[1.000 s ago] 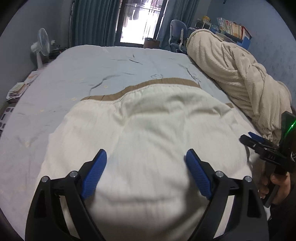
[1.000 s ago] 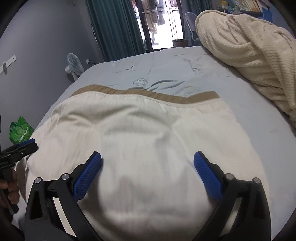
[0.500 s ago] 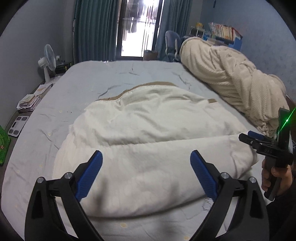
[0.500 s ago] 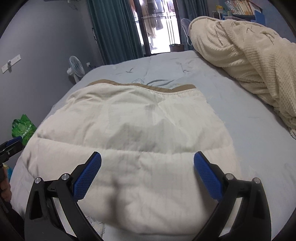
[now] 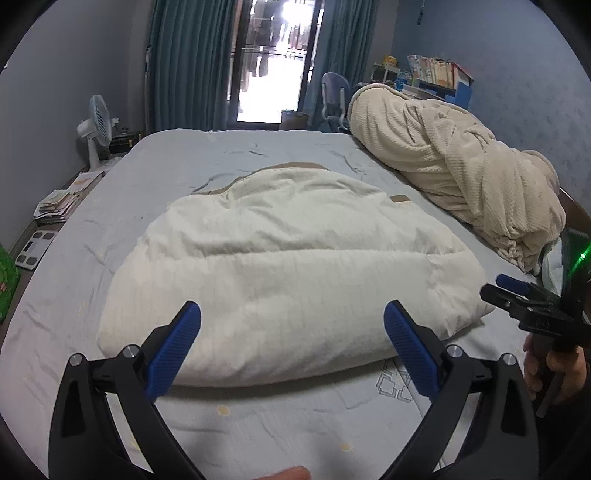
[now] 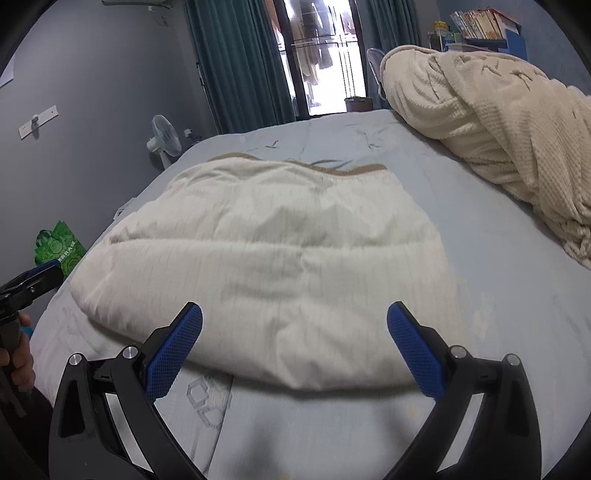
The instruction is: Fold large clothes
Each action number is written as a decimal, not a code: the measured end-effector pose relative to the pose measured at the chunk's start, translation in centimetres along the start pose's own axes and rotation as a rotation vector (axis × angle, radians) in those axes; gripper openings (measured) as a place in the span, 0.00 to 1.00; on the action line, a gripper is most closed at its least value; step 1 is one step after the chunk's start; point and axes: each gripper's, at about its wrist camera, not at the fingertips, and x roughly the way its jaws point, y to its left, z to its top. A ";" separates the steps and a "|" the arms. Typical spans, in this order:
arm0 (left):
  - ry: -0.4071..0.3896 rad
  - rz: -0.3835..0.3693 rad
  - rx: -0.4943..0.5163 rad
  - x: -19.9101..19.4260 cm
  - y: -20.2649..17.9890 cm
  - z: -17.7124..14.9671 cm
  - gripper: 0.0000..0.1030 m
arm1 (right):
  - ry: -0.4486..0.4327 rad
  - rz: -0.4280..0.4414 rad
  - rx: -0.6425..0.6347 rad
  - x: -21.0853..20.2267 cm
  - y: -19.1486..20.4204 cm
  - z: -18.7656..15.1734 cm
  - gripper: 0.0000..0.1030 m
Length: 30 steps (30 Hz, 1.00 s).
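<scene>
The right gripper [image 5: 517, 295] shows only at the edge of the left view, its fingers side-on, so their spread is unclear there. The hand [image 5: 554, 373] holding it is cut off. The book [image 6: 480, 18] titles are too small to read. The cream blanket [image 6: 498, 122] runs beyond the frame.
</scene>
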 end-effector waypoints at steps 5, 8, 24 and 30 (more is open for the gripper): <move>0.000 -0.020 -0.004 -0.7 -0.7 -1.7 0.92 | 0.005 0.021 0.032 -0.9 0.2 -1.1 0.94; 0.028 0.005 0.013 -0.3 -1.5 -2.8 0.92 | 0.003 0.017 0.031 -0.9 0.6 -1.3 0.94; 0.048 0.034 0.052 0.2 -2.6 -3.6 0.92 | 0.073 -0.024 0.027 0.9 0.5 -1.7 0.94; 0.062 0.034 0.044 0.4 -2.5 -3.7 0.92 | 0.109 -0.032 0.003 1.5 0.9 -2.0 0.94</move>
